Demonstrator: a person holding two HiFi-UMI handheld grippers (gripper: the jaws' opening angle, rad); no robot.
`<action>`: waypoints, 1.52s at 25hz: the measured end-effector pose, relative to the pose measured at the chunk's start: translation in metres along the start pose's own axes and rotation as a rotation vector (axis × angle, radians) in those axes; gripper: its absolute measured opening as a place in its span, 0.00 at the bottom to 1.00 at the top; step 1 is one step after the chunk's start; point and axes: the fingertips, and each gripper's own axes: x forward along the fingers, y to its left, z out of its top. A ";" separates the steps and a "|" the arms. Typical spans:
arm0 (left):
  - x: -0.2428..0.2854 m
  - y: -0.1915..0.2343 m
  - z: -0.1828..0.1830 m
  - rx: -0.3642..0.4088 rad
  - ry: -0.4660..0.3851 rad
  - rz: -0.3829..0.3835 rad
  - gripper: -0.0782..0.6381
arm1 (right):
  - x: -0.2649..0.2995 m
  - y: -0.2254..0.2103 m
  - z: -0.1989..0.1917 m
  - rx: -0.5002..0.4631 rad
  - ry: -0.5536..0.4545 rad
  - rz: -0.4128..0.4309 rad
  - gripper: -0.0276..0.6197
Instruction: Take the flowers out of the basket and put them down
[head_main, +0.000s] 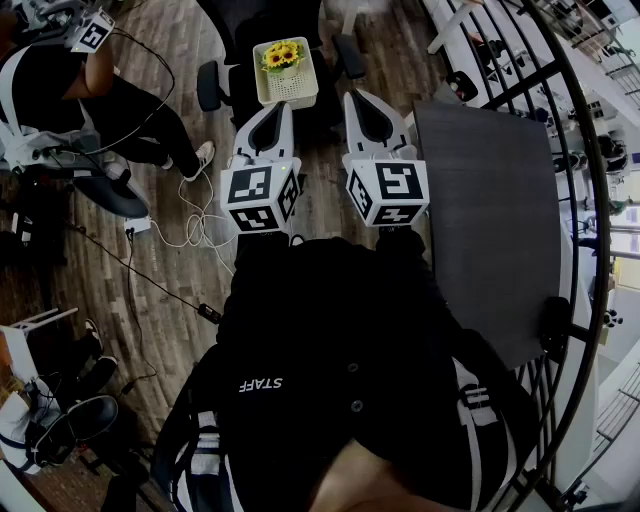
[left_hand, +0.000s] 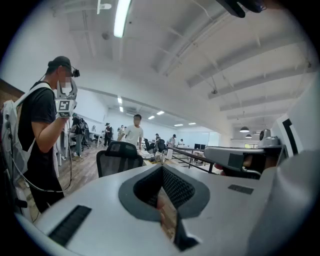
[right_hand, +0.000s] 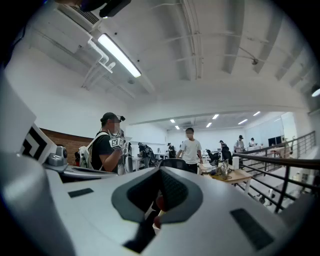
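Both the left gripper (head_main: 275, 112) and right gripper (head_main: 358, 102) sit closed, empty, below the top-centre basket (head_main: 291, 92), so I'd open one wide before reaching the flowers (head_main: 282, 55).

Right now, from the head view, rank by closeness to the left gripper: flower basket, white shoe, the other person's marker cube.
From the left gripper:
1. Flower basket, just ahead.
2. White shoe, on the floor, left.
3. Other person's marker cube, far upper left.

black chair (head_main: 209, 86) | grey tabletop (head_main: 490, 220) | white floor cables (head_main: 190, 235) | railing (right_hand: 254, 157) | bystander (head_main: 140, 115)
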 end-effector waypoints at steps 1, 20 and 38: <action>0.000 0.000 -0.001 -0.001 0.000 0.001 0.11 | 0.000 0.000 -0.001 -0.004 -0.001 0.002 0.06; -0.005 0.045 -0.047 -0.030 0.088 0.017 0.11 | 0.020 0.015 -0.045 0.020 0.082 -0.057 0.06; 0.097 0.092 -0.077 -0.047 0.165 0.127 0.11 | 0.127 -0.049 -0.087 0.054 0.176 -0.021 0.06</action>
